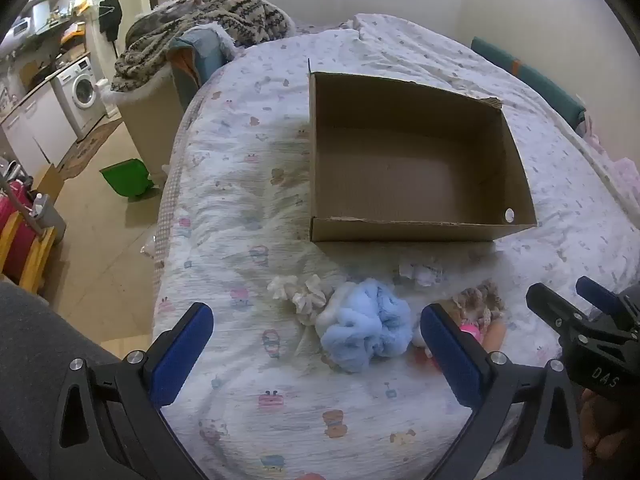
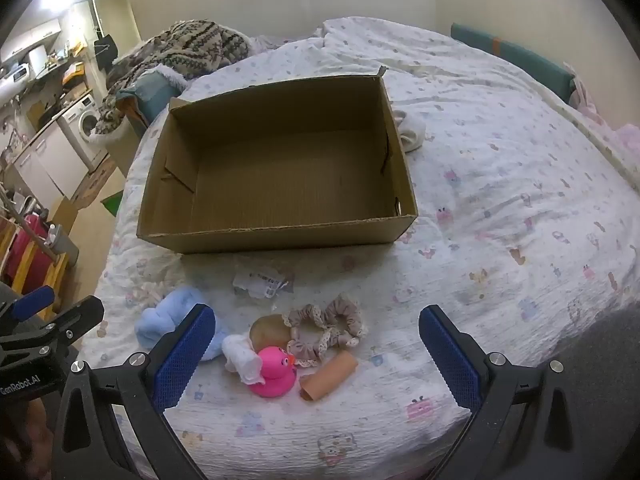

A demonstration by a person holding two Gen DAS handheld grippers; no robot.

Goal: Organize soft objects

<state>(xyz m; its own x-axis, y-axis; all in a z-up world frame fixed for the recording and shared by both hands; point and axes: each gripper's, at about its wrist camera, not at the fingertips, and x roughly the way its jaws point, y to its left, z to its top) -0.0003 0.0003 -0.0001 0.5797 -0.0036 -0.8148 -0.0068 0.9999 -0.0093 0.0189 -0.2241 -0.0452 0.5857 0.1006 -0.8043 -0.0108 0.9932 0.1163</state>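
We hold the left gripper (image 1: 316,348) and right gripper (image 2: 316,348) spread wide, gripping nothing. The blue scrunchie (image 1: 366,326) lies between the left jaws, the pink duck (image 2: 274,372) between the right; the cardboard box (image 2: 280,236) sits beyond both.

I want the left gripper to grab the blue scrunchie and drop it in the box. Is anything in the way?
Nothing visible. The left gripper is open with the blue scrunchie right ahead, and only bare bedsheet lies between it and the open box.

Patterned bedsheet (image 2: 500,208); washing machine (image 1: 82,94) left; tiled floor (image 1: 104,240).
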